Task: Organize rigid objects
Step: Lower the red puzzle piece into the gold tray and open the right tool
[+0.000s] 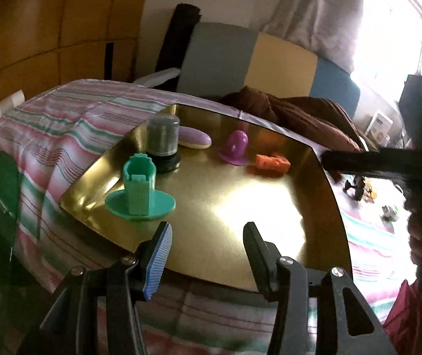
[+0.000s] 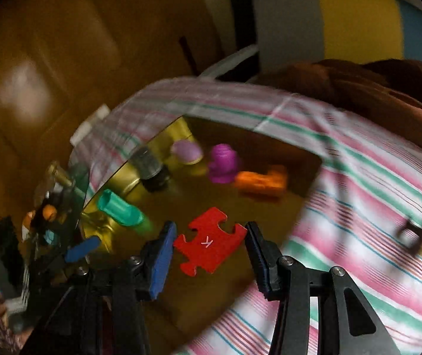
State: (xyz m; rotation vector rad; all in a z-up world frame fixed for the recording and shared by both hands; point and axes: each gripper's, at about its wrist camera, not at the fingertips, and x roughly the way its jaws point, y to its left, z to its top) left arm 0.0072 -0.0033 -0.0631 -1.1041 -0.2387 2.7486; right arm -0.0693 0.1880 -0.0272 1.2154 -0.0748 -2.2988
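Red puzzle piece [image 2: 209, 244] is clamped flat between the right gripper [image 2: 209, 242] pads, held above the near part of the gold tray [image 1: 240, 207]. Five items already sit there: green stand [image 1: 140, 192], dark jar [image 1: 163, 145], lilac oval [image 1: 196, 139], purple figure [image 1: 236, 148], orange block [image 1: 271, 164]. Small objects [image 1: 362, 190] remain on the striped cloth [image 1: 63, 124] at right. Left gripper [image 1: 208, 254] hangs unclenched and empty over the tray's near edge.
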